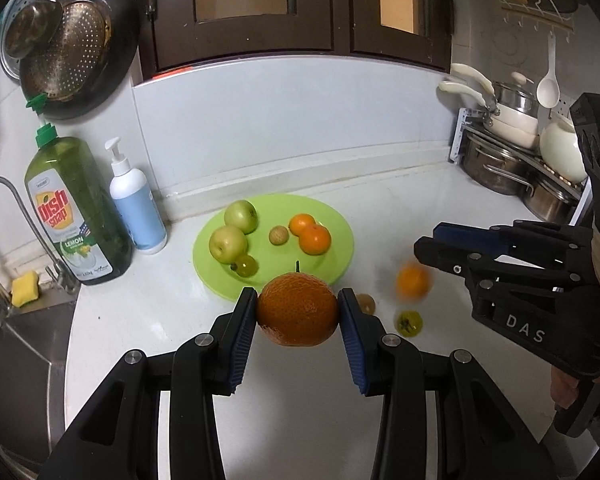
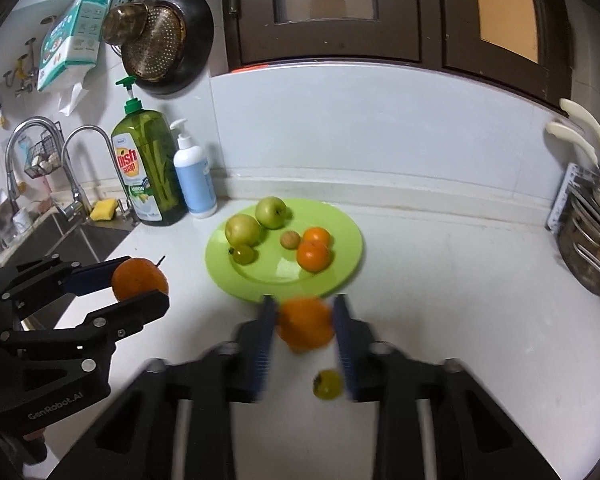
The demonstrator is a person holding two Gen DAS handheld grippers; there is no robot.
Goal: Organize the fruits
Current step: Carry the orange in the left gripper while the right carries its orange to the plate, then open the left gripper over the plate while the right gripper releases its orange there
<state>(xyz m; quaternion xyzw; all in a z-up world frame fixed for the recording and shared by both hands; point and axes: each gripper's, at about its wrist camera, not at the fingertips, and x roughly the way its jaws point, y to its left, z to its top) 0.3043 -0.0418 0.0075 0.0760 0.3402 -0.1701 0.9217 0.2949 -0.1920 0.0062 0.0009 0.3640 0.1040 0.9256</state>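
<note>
My left gripper (image 1: 298,300) is shut on a large orange (image 1: 298,308), held above the counter just in front of the green plate (image 1: 336,216). The plate carries two green apples (image 1: 228,242), two small oranges (image 1: 314,238), a beige nut-like fruit (image 1: 279,236) and a small yellow-green fruit (image 1: 246,266). My right gripper (image 1: 426,246) hangs to the right with its fingers close together. A blurred small orange (image 1: 412,282) lies below its tips, not gripped. In the right wrist view this orange (image 2: 306,322) shows blurred between the fingers (image 2: 342,320). A yellow-green fruit (image 2: 327,384) and a brownish fruit (image 1: 366,303) rest on the counter.
A dish soap bottle (image 1: 76,208) and a white pump bottle (image 1: 138,204) stand left of the plate. Beyond them are the sink (image 1: 24,344), faucet (image 1: 16,200) and a yellow sponge (image 1: 25,288). A rack of pots (image 1: 512,160) fills the right corner.
</note>
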